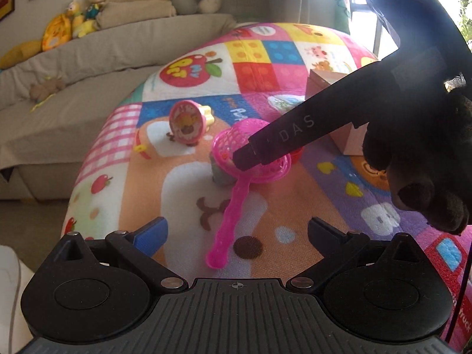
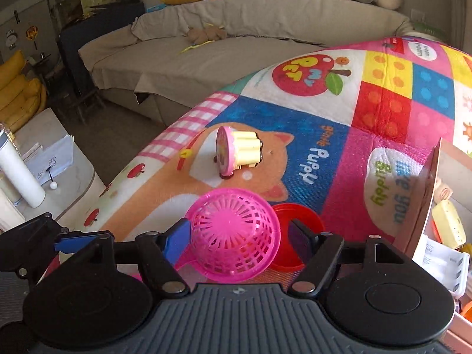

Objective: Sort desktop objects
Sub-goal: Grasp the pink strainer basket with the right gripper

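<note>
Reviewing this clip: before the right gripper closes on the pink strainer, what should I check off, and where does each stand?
1. Right gripper jaws apart: ok.
2. Pink strainer bowl sits between its fingers: ok.
3. Pads pressing the bowl: not ok, no squeeze shows.
4. Red cup clear of the right finger: cannot tell, it sits right behind.
5. Left gripper open, holding nothing: ok.
6. Strainer lies flat: not ok, its bowl is propped on a grey object.
</note>
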`<action>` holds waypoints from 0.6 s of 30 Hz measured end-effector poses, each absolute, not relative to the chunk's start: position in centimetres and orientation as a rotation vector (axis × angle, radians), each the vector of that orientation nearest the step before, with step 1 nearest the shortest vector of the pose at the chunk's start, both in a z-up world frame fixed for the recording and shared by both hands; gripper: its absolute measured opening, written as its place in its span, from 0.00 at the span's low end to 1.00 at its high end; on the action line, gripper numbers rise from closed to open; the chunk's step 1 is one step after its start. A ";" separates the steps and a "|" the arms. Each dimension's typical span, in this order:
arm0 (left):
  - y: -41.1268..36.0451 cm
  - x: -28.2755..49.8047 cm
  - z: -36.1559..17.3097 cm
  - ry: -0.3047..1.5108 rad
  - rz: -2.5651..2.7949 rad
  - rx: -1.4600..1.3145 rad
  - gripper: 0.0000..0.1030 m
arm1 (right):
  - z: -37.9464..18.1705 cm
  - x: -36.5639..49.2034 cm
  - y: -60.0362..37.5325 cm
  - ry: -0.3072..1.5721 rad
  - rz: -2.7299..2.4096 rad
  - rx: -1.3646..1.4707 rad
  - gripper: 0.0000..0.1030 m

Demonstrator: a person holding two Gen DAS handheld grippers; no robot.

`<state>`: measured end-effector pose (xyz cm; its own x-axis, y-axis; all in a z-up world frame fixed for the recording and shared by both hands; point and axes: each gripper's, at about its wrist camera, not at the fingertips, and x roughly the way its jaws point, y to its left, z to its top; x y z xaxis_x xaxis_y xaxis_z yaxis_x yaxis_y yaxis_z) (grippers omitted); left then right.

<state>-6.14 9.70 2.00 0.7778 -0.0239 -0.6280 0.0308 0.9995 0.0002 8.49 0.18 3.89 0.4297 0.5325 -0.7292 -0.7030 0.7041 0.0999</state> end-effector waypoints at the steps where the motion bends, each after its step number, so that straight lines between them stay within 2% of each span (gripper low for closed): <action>1: 9.7 -6.4 2.1 0.678 -0.039 0.008 1.00 | 3.8 8.3 -0.1 0.826 0.793 -0.224 0.59; 6: 9.6 -7.4 2.6 0.669 -0.081 0.003 1.00 | 5.1 5.8 -4.6 0.768 0.740 -0.211 0.57; 18: 8.9 -2.3 2.7 0.696 0.022 -0.081 1.00 | 3.6 0.9 -20.7 0.847 0.438 -0.105 0.57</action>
<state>-2.25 8.93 2.66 0.7674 -0.0065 -0.6411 -0.0475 0.9966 -0.0668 0.89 -20.66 3.60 0.5791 0.3329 -0.7442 -0.4150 0.9061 0.0824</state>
